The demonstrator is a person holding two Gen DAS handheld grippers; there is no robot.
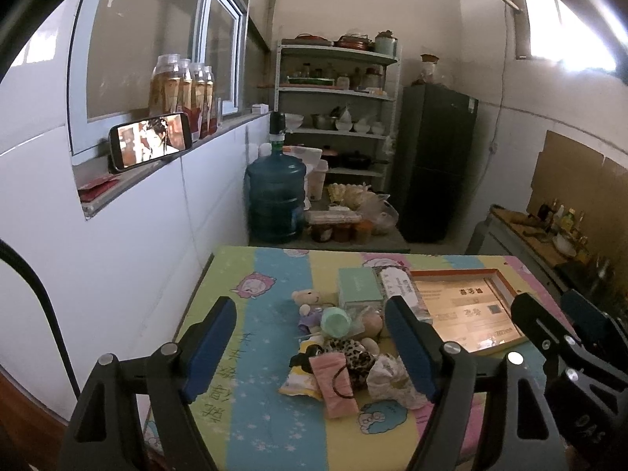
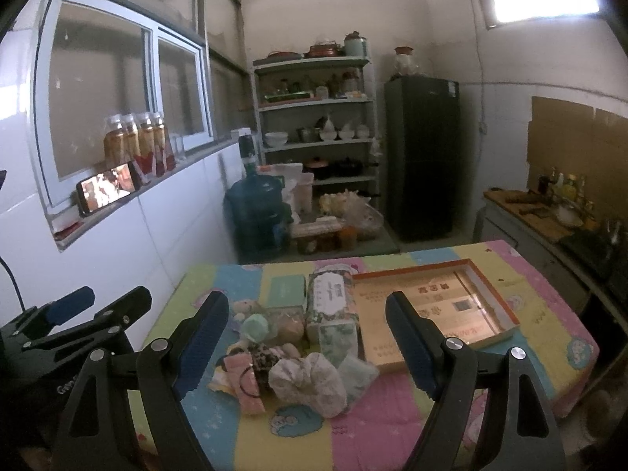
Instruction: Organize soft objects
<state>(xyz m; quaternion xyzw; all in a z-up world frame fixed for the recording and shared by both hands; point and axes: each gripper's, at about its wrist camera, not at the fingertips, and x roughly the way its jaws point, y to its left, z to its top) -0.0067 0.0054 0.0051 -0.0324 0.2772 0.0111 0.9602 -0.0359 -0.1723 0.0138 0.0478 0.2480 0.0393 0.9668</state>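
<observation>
A heap of soft things lies mid-table on the striped cartoon cloth: a small teddy bear point(image 1: 310, 298), a mint round puff point(image 1: 335, 322), a leopard-print piece point(image 1: 349, 353), a pink pouch point(image 1: 333, 384) and a white crumpled cloth point(image 1: 392, 380) point(image 2: 308, 382). The orange-rimmed shallow box point(image 1: 467, 306) point(image 2: 431, 306) sits to the right of the heap. My left gripper point(image 1: 310, 349) hovers open above the heap, touching nothing. My right gripper point(image 2: 306, 341) also stands open with nothing between its fingers, near the heap and the box.
A mint box point(image 1: 359, 284) and a floral tissue pack point(image 2: 331, 298) lie behind the heap. Beyond the table stand a blue water jug point(image 1: 274, 204), a shelf rack point(image 1: 337, 110) and a dark fridge point(image 1: 431, 165). A phone point(image 1: 151, 139) rests on the window sill at left.
</observation>
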